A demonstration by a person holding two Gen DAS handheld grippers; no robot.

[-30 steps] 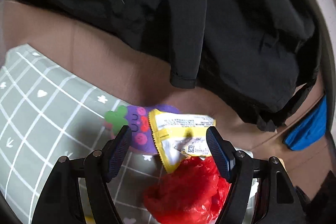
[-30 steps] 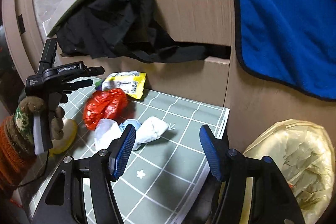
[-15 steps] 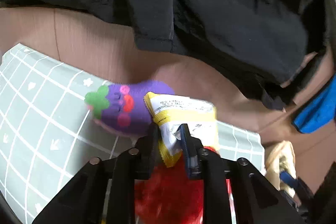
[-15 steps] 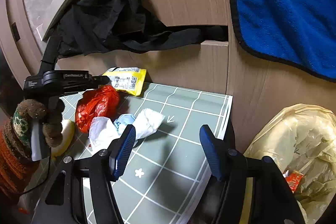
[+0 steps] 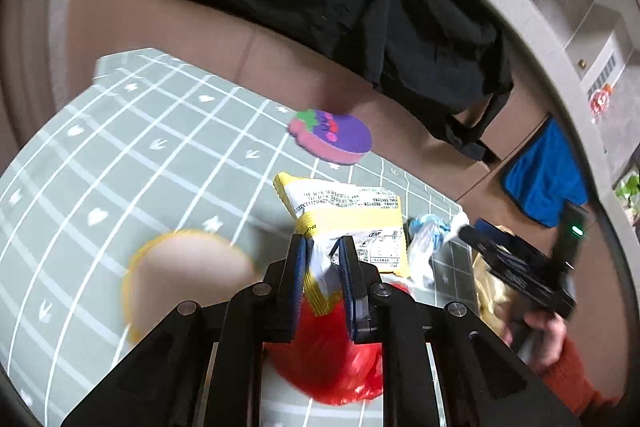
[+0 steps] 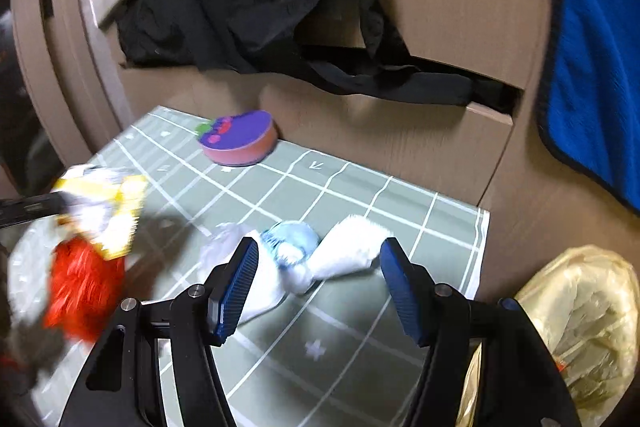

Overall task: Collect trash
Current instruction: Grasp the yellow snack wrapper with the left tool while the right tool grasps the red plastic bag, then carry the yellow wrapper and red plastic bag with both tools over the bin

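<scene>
My left gripper (image 5: 322, 267) is shut on a yellow and white snack wrapper (image 5: 348, 215) and holds it above the green grid mat (image 5: 140, 155). A crumpled red plastic bag (image 5: 332, 359) hangs under the wrapper; I cannot tell if it is gripped too. Both show blurred at the left of the right wrist view: the wrapper (image 6: 108, 211) and the red bag (image 6: 80, 291). My right gripper (image 6: 316, 285) is open and empty, just above a white and light-blue crumpled wrapper (image 6: 304, 251) on the mat. A yellowish trash bag (image 6: 580, 327) stands open at the right, off the mat.
A purple eggplant-shaped sponge (image 6: 238, 139) lies at the mat's far edge by the wooden wall. A round yellow sponge (image 5: 180, 271) lies on the mat at the left. Black clothing (image 6: 260, 7) and a blue towel (image 6: 592, 87) hang over the cabinet behind.
My left gripper closed on the yellow wrapper, then lifted it back from the wall and the purple sponge. The red bag came up with it. My right gripper moved closer over the white wrapper.
</scene>
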